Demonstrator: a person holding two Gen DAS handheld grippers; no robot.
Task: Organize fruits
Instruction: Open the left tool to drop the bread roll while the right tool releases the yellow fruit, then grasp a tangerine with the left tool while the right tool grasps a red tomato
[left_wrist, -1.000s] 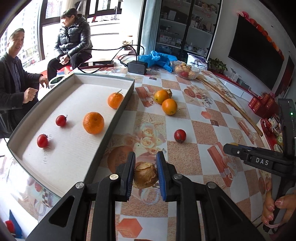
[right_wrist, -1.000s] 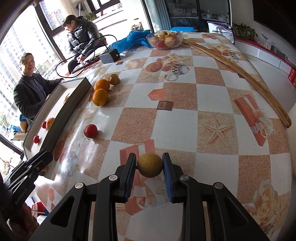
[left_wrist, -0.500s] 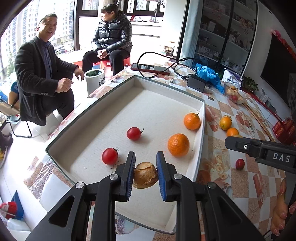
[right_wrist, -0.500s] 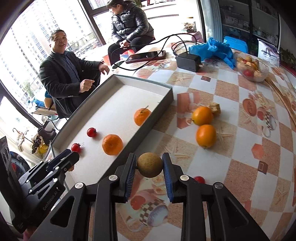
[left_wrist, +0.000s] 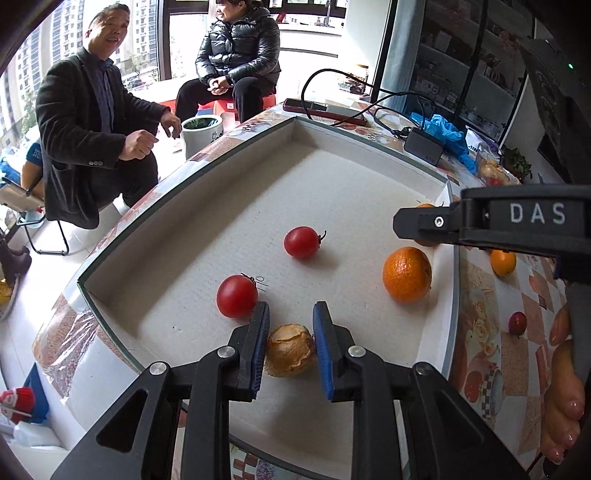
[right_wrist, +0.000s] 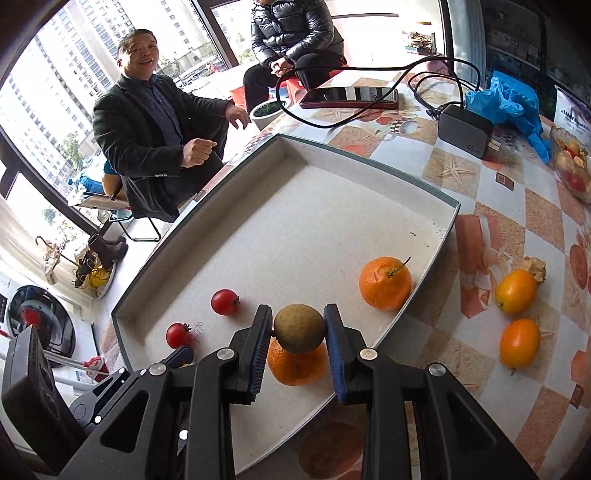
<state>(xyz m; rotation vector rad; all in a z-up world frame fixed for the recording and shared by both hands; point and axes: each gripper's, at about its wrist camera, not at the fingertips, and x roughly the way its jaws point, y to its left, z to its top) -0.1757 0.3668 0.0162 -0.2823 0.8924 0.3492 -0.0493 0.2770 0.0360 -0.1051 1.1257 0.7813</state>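
A grey tray (left_wrist: 184, 177) holds two red tomatoes (left_wrist: 302, 242) and an orange (left_wrist: 406, 275). My left gripper (left_wrist: 290, 314) is low over the tray's near end, its pads still touching a brown papery-husked fruit (left_wrist: 291, 349) as the jaws begin opening. In the right wrist view, my right gripper (right_wrist: 299, 314) is shut on a round greenish-brown fruit (right_wrist: 299, 328). It hovers over the tray (right_wrist: 369, 155), just above an orange (right_wrist: 295, 365). A stemmed mandarin (right_wrist: 385, 283) lies further right. The right gripper also reaches in from the right in the left wrist view (left_wrist: 402, 225).
On the patterned table right of the tray lie two yellow-orange fruits (right_wrist: 515, 291), a husked fruit (right_wrist: 535, 266) and a small red fruit (left_wrist: 517, 323). A phone (right_wrist: 347, 98), charger (right_wrist: 465, 129), cables, blue bag and fruit bowl (right_wrist: 572, 170) sit behind. Two people sit beyond the tray.
Both grippers carried their fruits from the table over to the tray. The left one has sunk toward the tray floor and its fingers have parted slightly.
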